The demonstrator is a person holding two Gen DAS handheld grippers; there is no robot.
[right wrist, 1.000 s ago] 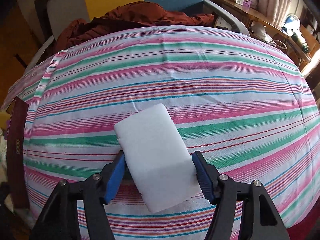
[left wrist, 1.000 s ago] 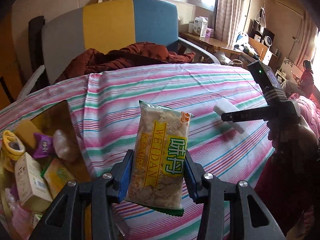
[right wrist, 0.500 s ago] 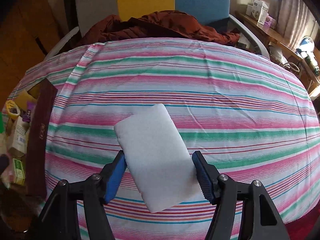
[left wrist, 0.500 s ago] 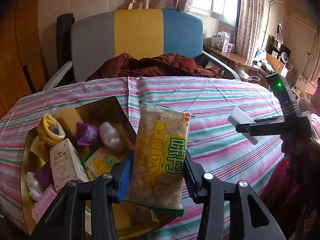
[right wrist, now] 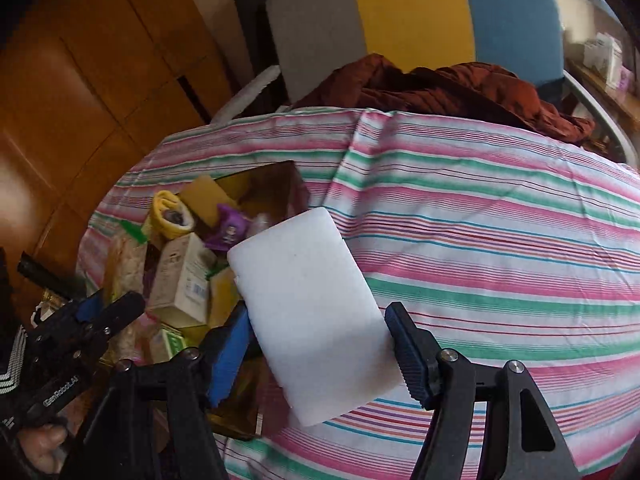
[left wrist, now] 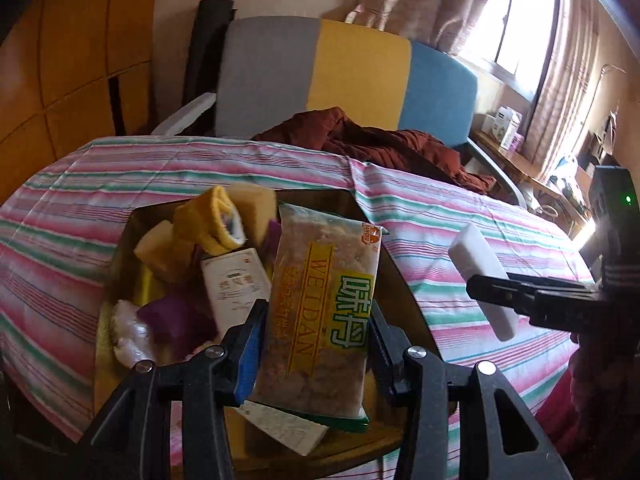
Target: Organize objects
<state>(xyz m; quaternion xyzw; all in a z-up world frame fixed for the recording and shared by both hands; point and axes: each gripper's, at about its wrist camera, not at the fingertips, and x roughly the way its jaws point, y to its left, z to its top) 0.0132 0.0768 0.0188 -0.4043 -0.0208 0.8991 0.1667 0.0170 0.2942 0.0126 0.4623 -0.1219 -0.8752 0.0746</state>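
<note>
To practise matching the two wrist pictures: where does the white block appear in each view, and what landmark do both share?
Left wrist: white block at the right, held in the right claw, above the striped cloth.
Right wrist: white block at centre, between the claw's fingers.
Shared landmark: the grey, yellow and blue chair behind the table.

The left gripper (left wrist: 316,344) clamps a snack packet (left wrist: 320,304) above the full box (left wrist: 120,248); at right, the right gripper (left wrist: 520,300) grips a white sponge (left wrist: 480,276).
</note>
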